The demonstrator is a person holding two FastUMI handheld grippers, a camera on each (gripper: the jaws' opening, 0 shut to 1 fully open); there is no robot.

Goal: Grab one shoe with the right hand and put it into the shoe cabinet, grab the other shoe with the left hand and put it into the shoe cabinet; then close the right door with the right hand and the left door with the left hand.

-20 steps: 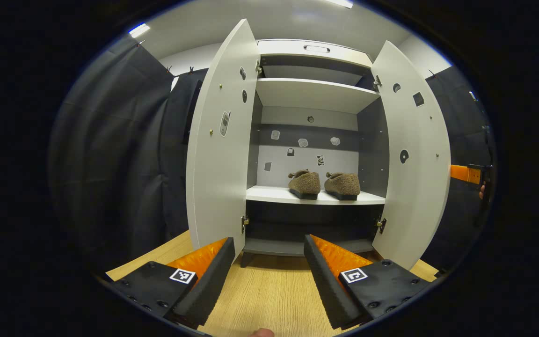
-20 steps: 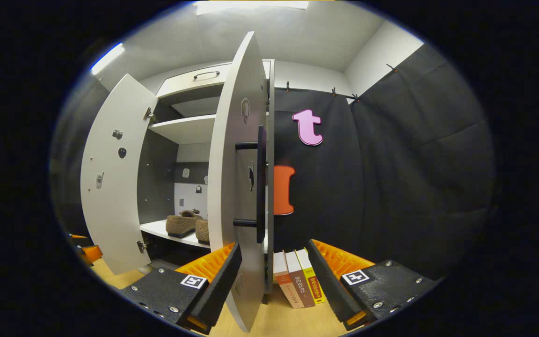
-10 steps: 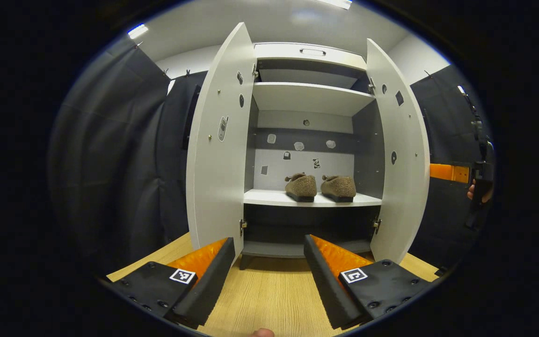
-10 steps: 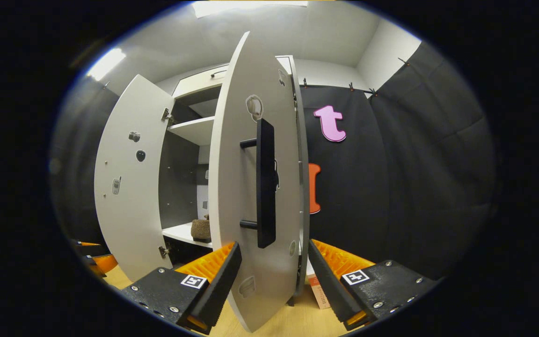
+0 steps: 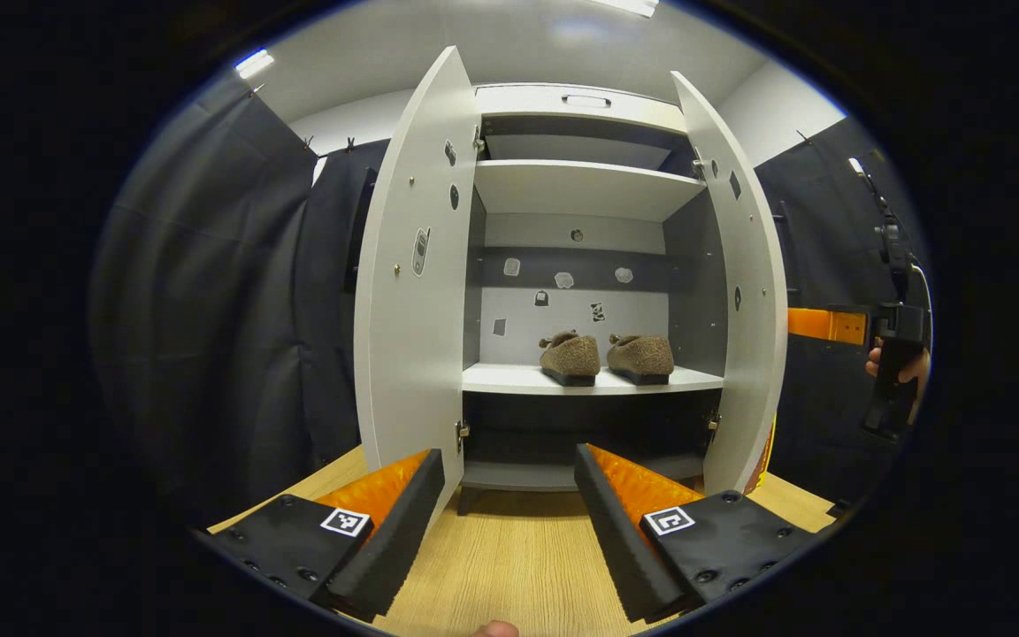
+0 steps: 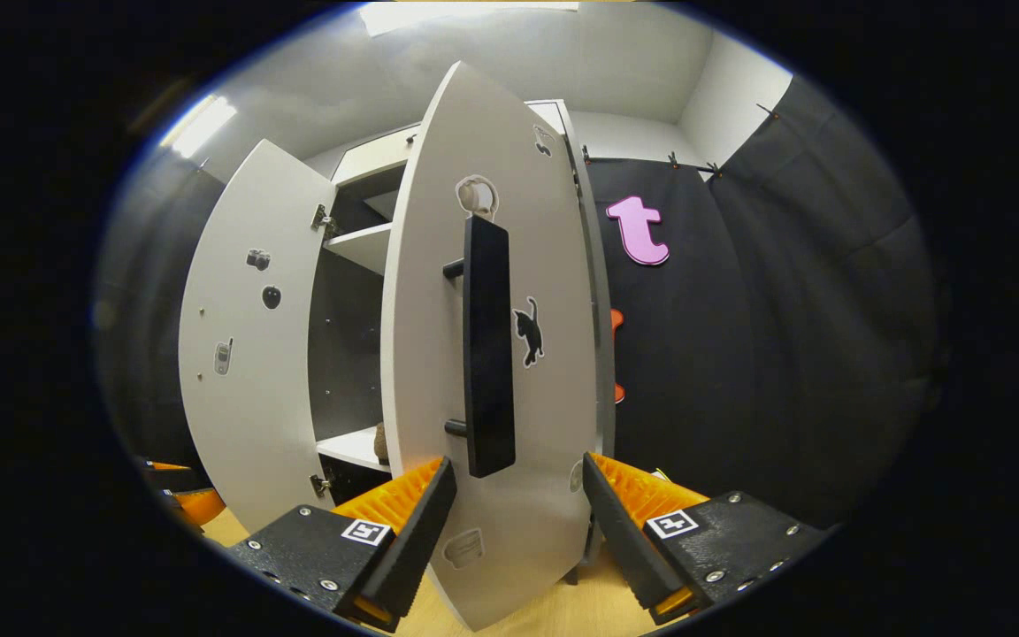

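Facing the right door (image 6: 492, 372), your right gripper (image 6: 518, 522) holds its fingers spread and empty with the upright black handle (image 6: 486, 345) straight ahead between them (both shoes (image 5: 607, 356) sit on the cabinet shelf (image 5: 509, 379)).

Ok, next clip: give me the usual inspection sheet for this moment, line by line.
Surface: light wood floor, bare in front of the cabinet.
Job's things: both brown shoes stand side by side on the cabinet's middle shelf. Left door wide open. Right door part-way swung, its black handle facing the right gripper.
Clutter: a sliver of something orange and yellow low behind the right door; stickers on doors and back panel.
Grippers: left gripper open, holding nothing, back from the cabinet. Right gripper open, fingers either side of the right door's lower part, not pressing.
Cables: nothing seen.
Surroundings: black cloth walls, white ceiling with lights.
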